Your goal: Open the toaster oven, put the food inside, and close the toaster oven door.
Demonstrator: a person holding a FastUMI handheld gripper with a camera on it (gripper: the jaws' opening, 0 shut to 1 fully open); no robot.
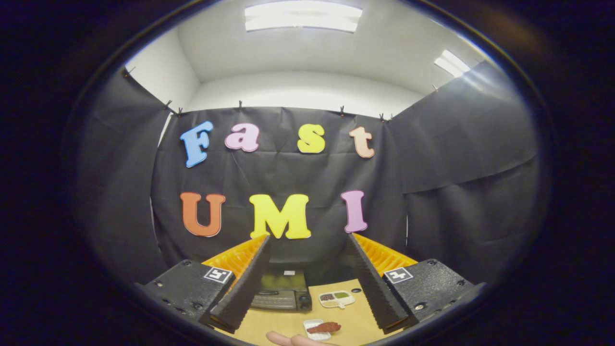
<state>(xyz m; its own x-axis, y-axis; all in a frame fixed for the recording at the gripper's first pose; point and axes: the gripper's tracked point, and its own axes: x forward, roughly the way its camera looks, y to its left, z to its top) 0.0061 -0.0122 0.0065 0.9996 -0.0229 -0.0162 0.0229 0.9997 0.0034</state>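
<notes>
Nothing looks started yet: toaster oven point(281, 290) sits shut on the table point(358, 315), beyond the gripper point(307, 240), whose fingers spread wide and hold nothing. Food point(325, 327) waits in its small tray point(312, 330) nearer by; opening, loading and closing remain.

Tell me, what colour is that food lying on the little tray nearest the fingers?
Reddish-brown food on a small white tray, seen in the gripper view.

From my seat, the toaster oven point(281, 290) sits on the table point(358, 317) against the booth wall. Right of the oven lies a divided dish point(336, 299); nearer me than the oven, a small tray point(314, 329) holds food point(325, 327).
</notes>
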